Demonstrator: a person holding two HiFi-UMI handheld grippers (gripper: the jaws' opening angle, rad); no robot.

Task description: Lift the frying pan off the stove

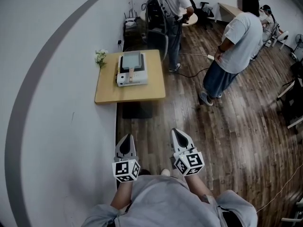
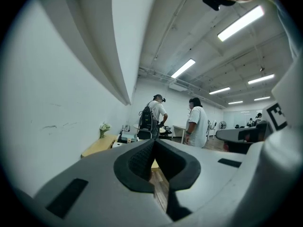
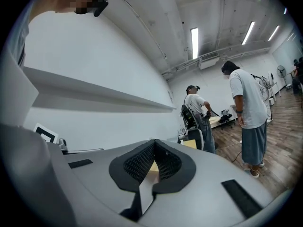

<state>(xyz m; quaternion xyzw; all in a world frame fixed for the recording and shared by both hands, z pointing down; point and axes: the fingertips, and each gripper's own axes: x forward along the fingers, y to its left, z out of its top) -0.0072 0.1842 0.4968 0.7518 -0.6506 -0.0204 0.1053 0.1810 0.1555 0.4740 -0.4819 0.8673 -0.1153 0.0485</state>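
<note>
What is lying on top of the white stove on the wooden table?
A grey square frying pan sits on the stove; the stove top beneath it is hidden.

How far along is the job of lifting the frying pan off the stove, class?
Nothing is done yet: the square grey frying pan sits on the white tabletop stove on the light wooden table. The left gripper and right gripper are both empty, jaws together, well short of the table. Left: approach, grip, lift.

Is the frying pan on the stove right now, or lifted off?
On the stove. The head view shows the frying pan sitting flat on top of the white stove on the wooden table, with nothing touching it.
</note>
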